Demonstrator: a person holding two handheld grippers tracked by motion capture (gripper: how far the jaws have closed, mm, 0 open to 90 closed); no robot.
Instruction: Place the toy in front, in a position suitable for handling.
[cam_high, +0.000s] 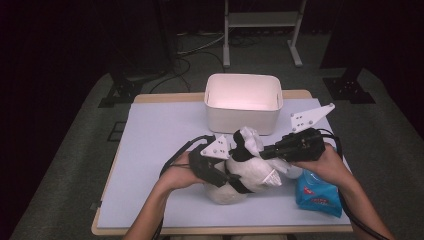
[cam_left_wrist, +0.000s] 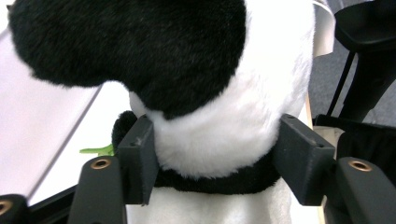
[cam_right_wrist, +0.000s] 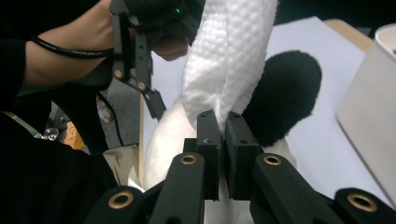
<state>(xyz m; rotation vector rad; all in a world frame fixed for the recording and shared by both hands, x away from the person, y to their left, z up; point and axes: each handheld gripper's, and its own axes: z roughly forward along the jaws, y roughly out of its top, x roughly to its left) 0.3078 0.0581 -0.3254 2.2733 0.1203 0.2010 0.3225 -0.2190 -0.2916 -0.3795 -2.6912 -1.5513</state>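
The panda plush (cam_high: 245, 175) lies on the bench (cam_high: 150, 150), in front of the white bin (cam_high: 243, 107). The left tool (cam_left_wrist: 215, 163) straddles its body, pads pressing into the fur on both sides (a grasp on the plush). The right tool (cam_right_wrist: 223, 140) is clenched on a white wipe (cam_right_wrist: 229, 56) held over the plush. A blue wipe packet (cam_high: 317, 195) lies near the right hand.
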